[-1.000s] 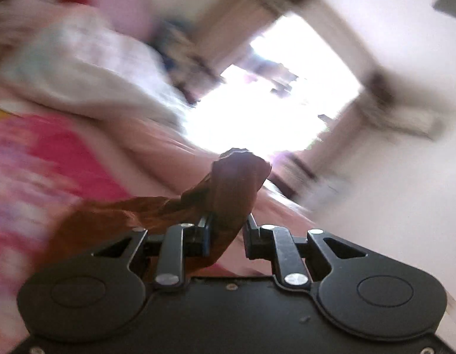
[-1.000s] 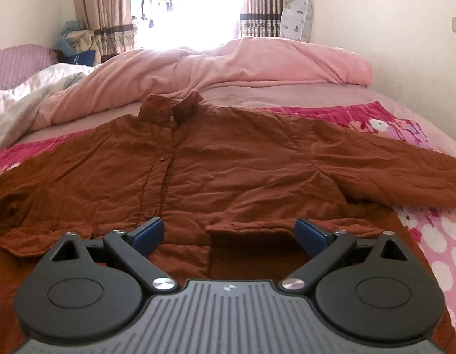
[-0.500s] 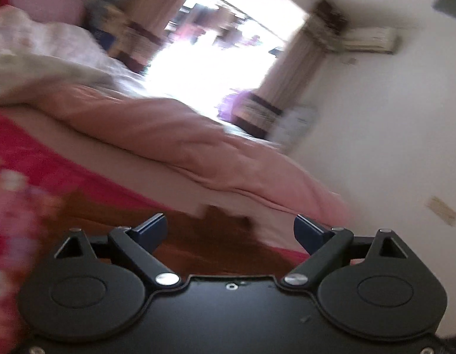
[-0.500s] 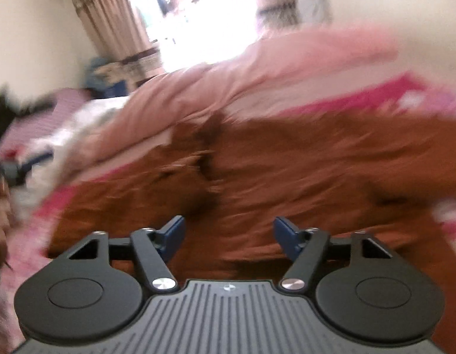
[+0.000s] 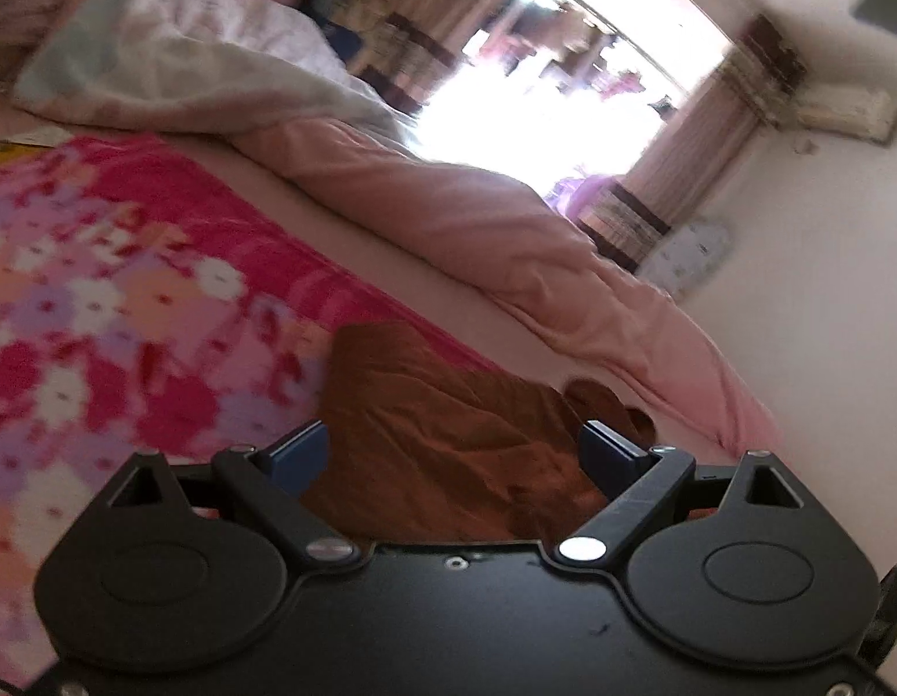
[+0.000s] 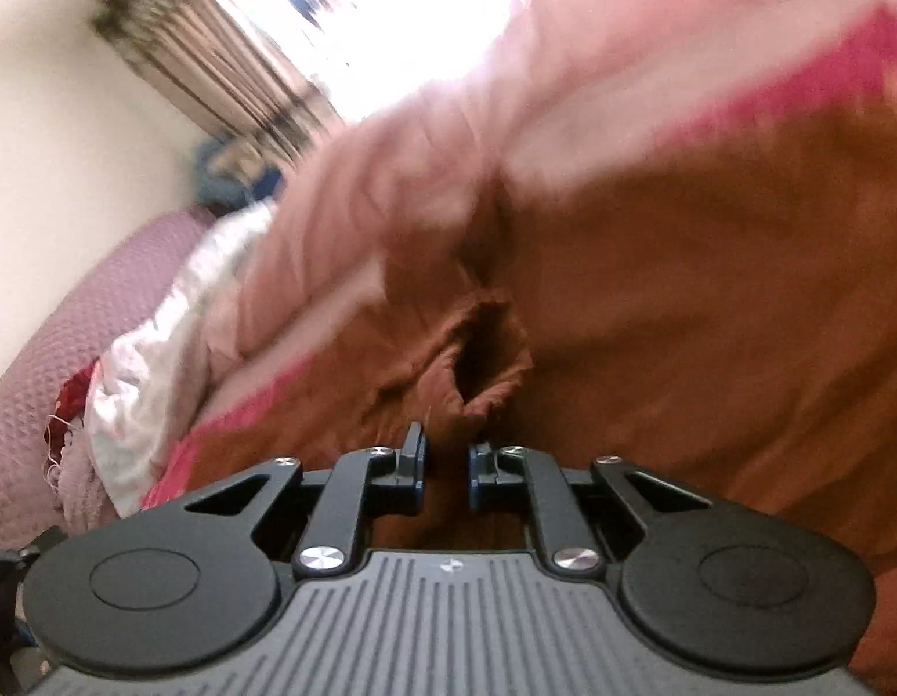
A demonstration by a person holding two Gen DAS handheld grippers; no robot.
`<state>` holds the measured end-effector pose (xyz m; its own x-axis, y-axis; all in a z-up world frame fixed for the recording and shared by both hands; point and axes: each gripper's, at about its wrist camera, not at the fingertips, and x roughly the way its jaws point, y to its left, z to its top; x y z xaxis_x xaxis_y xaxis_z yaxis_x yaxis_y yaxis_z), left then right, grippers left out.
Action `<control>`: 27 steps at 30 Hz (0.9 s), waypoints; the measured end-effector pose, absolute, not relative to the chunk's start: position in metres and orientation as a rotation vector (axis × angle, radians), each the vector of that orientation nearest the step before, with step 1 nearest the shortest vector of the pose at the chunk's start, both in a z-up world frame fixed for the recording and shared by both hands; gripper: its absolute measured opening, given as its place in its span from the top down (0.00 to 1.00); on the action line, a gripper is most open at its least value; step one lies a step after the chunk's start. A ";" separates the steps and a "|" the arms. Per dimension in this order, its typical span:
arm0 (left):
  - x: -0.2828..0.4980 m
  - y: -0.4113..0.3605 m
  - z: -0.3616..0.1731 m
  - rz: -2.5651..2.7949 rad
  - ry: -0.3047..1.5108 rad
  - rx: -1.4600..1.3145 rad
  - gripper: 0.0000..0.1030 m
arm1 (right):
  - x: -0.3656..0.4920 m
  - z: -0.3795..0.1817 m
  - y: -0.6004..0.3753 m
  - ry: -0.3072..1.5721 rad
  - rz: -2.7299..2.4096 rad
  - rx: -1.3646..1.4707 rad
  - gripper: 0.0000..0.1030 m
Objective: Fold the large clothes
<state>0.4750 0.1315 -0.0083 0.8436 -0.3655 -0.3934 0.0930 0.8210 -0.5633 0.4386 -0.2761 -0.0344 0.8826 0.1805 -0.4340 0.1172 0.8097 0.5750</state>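
A large brown jacket lies on the bed. In the left wrist view its folded part lies just ahead of my left gripper, which is open and empty above it. My right gripper is shut on brown jacket fabric beside a sleeve cuff opening. The view is blurred by motion.
A pink duvet is bunched along the far side of the bed. A pink floral blanket covers the bed to the left. A white quilt and a mauve pillow lie near the head. The window with curtains is beyond.
My left gripper let go of the brown sleeve and opened above the jacket. My right gripper swung left, closed in and shut on the jacket fabric near the cuff.
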 end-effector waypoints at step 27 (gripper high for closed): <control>0.532 0.051 -0.062 -0.246 0.744 -0.318 0.09 | 0.435 -0.068 -0.294 0.562 -0.102 0.500 0.62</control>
<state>0.5320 0.0507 -0.0620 0.7109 -0.3291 -0.6215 0.1065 0.9239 -0.3674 0.4354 -0.2937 -0.0681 0.8446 0.0417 -0.5338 0.2259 0.8761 0.4259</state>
